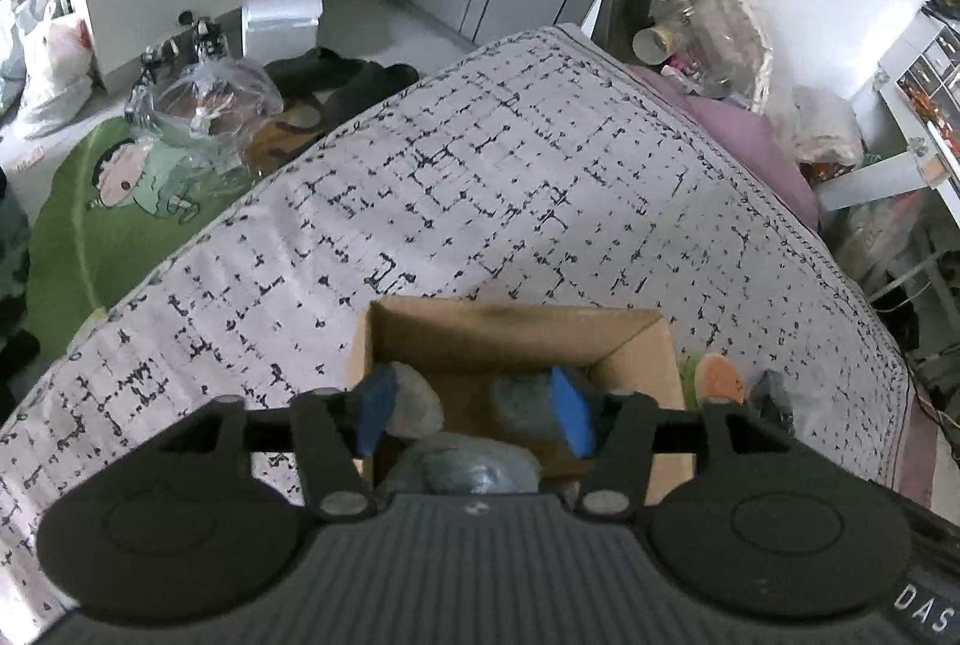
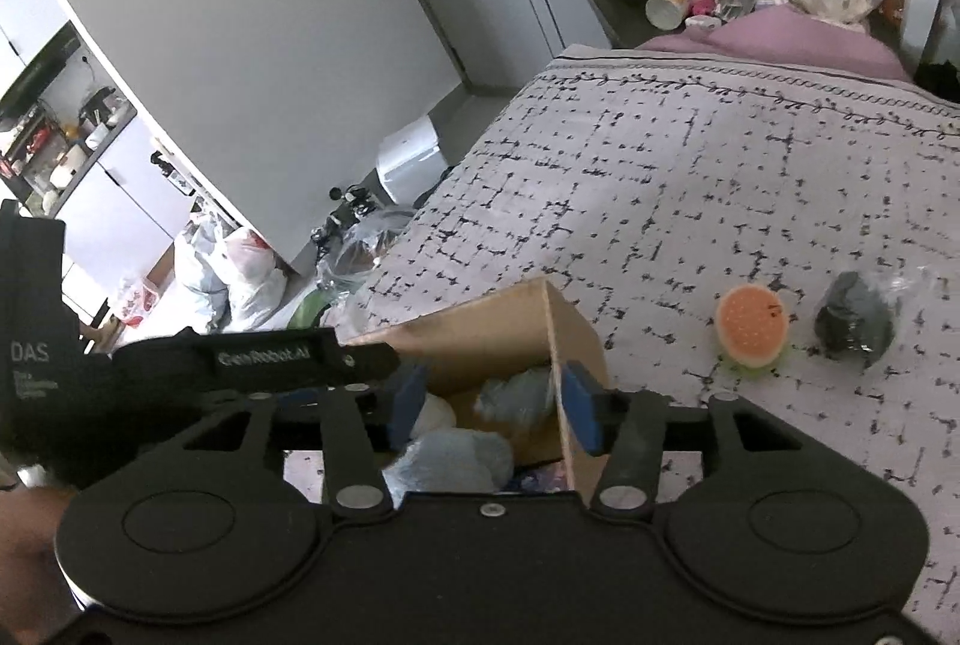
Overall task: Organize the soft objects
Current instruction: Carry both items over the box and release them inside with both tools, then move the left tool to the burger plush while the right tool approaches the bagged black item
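Hovering over the cardboard box (image 2: 510,327) on the patterned bedspread (image 2: 690,177), both the left gripper (image 1: 474,408) and the right gripper (image 2: 495,405) stand released, jaws apart and empty above the soft bundles already inside. Outside, an orange sponge toy (image 2: 753,324) and a dark bundle (image 2: 855,321) lie to the box's right, nearer the right gripper.

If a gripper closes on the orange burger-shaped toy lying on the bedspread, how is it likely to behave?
The burger toy looks like foam or plush, so it would probably squash between the pads rather than resist. It seems light for its size. It is round, lies tilted on the soft bedspread and touches nothing, so a sideways nudge might roll or slide it toward the dark bundle.
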Demonstrator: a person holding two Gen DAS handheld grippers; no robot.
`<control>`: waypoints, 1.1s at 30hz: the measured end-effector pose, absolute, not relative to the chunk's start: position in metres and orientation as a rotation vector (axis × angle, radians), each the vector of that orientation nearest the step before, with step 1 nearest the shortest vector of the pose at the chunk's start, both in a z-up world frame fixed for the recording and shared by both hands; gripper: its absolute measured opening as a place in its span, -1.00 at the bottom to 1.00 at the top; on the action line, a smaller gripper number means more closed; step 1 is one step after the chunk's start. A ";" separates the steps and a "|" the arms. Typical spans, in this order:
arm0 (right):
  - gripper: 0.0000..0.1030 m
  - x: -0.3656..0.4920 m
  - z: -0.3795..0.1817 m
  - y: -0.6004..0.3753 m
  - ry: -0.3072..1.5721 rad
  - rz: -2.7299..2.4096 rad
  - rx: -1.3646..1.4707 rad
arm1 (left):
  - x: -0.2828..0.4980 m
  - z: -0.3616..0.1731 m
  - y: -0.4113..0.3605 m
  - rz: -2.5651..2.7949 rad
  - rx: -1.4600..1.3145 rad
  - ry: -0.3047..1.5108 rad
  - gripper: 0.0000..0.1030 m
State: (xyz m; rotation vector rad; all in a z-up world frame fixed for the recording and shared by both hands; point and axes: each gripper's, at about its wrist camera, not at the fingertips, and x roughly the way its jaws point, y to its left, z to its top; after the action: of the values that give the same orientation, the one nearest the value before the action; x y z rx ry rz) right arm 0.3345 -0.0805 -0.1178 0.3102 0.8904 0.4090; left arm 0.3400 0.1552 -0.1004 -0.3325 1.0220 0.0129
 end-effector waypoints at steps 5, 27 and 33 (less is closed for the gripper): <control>0.25 0.329 -0.110 -0.103 0.864 0.368 0.304 | 0.335 -0.089 0.145 0.008 -0.315 1.004 0.25; 0.57 0.313 -0.091 -0.212 0.811 0.270 0.400 | 0.316 -0.050 0.067 -0.028 -0.240 0.979 0.44; 0.57 0.323 -0.093 -0.242 0.803 0.234 0.439 | 0.321 -0.046 0.048 -0.032 -0.217 0.982 0.44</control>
State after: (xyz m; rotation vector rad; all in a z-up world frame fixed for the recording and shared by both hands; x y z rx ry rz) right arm 0.3234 -0.2422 -0.0926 0.4389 0.8031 0.2339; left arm 0.3213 0.0479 -0.0463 -0.2172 0.9817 -0.0323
